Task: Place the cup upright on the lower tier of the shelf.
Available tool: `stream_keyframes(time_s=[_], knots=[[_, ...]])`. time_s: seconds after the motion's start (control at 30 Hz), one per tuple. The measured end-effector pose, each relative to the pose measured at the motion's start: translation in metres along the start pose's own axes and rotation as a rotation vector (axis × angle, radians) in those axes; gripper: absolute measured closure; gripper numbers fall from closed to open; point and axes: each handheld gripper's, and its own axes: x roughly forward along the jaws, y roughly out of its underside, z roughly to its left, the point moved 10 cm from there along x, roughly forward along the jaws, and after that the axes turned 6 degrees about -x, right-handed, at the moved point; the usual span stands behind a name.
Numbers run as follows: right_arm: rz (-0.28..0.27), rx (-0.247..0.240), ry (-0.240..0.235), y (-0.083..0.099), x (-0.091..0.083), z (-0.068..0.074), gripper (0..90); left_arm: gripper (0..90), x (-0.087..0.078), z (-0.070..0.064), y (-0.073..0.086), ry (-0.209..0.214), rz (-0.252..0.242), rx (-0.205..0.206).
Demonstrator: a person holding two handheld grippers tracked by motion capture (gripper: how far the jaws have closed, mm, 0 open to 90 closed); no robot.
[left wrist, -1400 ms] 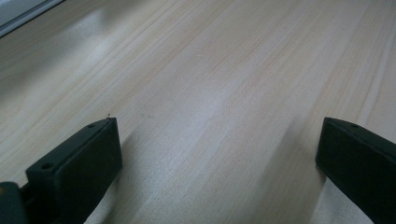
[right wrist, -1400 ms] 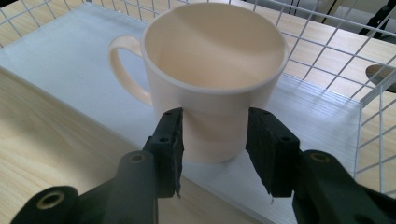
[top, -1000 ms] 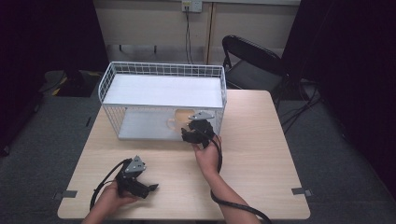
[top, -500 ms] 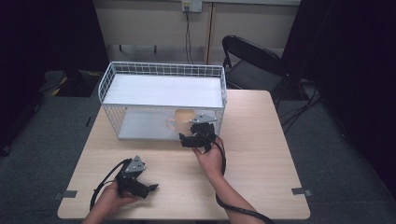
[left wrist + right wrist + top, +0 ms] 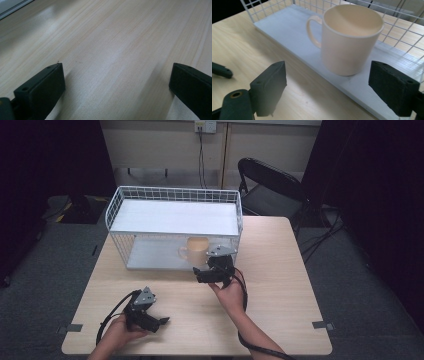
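A cream mug (image 5: pixel 196 250) (image 5: pixel 348 40) stands upright on the white lower board (image 5: pixel 287 32) of a white wire rack (image 5: pixel 175 195), handle to the left in the right gripper view. My right gripper (image 5: pixel 202 276) (image 5: pixel 328 68) is just in front of the rack, open. Its jaws stand wide apart on either side of the mug, short of it and not touching. My left gripper (image 5: pixel 161 321) (image 5: pixel 116 66) rests low at the front left of the wooden table (image 5: pixel 280 285), open over bare wood with nothing between its jaws.
The rack has a white upper shelf (image 5: pixel 175 217) roofing the mug's space, with wire mesh on the right side and back. A black chair (image 5: pixel 270 185) stands behind the table. Cables trail from both grippers toward the table's front edge.
My right gripper has drawn back a little from the rack toward the person. The mug stays on the lower board. The left gripper has not moved.
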Motion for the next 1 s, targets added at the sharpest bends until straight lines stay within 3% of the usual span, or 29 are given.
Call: stream_keyframes(time_s=[0.5, 1.0], knots=[[-0.011, -0.045, -0.070, 0.010, -0.027, 0.005, 14.4, 0.0, 0.000, 0.000, 0.000, 0.000, 0.000, 0.001], [-0.007, -0.066, -0.091, 0.031, -0.052, -0.002, 14.9, 0.0, 0.000, 0.000, 0.000, -0.002, 0.000, -0.001]])
